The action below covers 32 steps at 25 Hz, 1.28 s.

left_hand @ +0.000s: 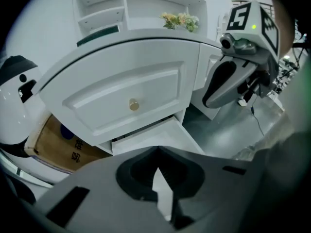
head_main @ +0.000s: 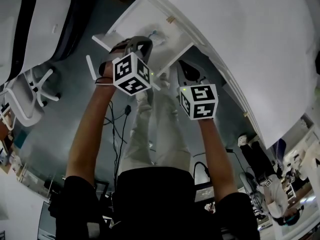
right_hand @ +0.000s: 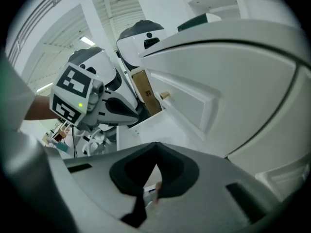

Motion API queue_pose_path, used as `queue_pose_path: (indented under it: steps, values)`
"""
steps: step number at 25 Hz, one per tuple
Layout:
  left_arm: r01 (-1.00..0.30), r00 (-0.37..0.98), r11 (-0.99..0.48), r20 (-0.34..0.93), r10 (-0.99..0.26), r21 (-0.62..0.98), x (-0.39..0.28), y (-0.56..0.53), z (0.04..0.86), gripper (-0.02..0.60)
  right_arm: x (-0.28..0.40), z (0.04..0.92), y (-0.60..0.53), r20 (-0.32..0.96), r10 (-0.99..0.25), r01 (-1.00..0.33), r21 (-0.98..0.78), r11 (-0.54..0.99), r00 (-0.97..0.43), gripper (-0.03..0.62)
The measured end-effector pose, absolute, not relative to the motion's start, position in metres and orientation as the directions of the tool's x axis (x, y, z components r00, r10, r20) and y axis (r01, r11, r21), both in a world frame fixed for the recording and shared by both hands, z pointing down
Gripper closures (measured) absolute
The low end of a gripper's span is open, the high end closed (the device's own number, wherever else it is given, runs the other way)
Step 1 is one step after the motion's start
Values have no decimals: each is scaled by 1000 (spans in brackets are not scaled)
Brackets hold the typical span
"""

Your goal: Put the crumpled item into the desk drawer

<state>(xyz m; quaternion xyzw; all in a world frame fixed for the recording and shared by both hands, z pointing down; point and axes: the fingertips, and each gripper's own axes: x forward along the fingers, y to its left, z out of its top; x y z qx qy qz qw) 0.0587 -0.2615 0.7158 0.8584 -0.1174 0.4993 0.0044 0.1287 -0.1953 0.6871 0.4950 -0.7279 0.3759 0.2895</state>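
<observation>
We keep both grippers closed and empty. The left gripper (left_hand: pixel 156 150) has its jaws meeting at the tips, and the right gripper (right_hand: pixel 155 147) reads the same. Both hang above the open drawer (head_main: pixel 122 24). A small pale scrap at the drawer's inner end appears to be the crumpled item (head_main: pixel 154 35), though the head view shows it too small for us to be sure. Beyond it, the surface (head_main: pixel 240 44) overhangs the drawer.

Hazards:
- A gripper raised carelessly can strike that overhang.
- A light crumpled item can spring up and jam under the upper drawer front (left_hand: pixel 121 86) when we push the drawer shut.
</observation>
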Motion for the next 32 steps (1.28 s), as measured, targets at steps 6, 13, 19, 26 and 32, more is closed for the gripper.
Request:
queue_pose_path:
  steps: [6, 13, 19, 26, 32]
  values:
    - [-279, 485, -951, 836, -257, -131, 46, -253, 670, 575, 129, 651, -186, 778, -531, -941, -244, 235, -335, 599]
    - [-323, 522, -937, 799, -297, -137, 17, -255, 618, 575, 97, 609, -194, 757, -569, -944, -211, 255, -323, 599]
    - [-372, 550, -919, 768, -329, -128, 17, -238, 574, 575, 102, 570, -188, 727, -612, -949, -205, 239, -311, 599]
    - [-440, 580, -890, 720, -380, -116, 11, -221, 527, 575, 108, 533, -176, 705, -650, -957, -167, 237, -283, 599]
    - [-490, 607, -867, 678, -415, -92, 0, -208, 492, 575, 98, 498, -168, 676, -681, -958, -160, 239, -283, 599]
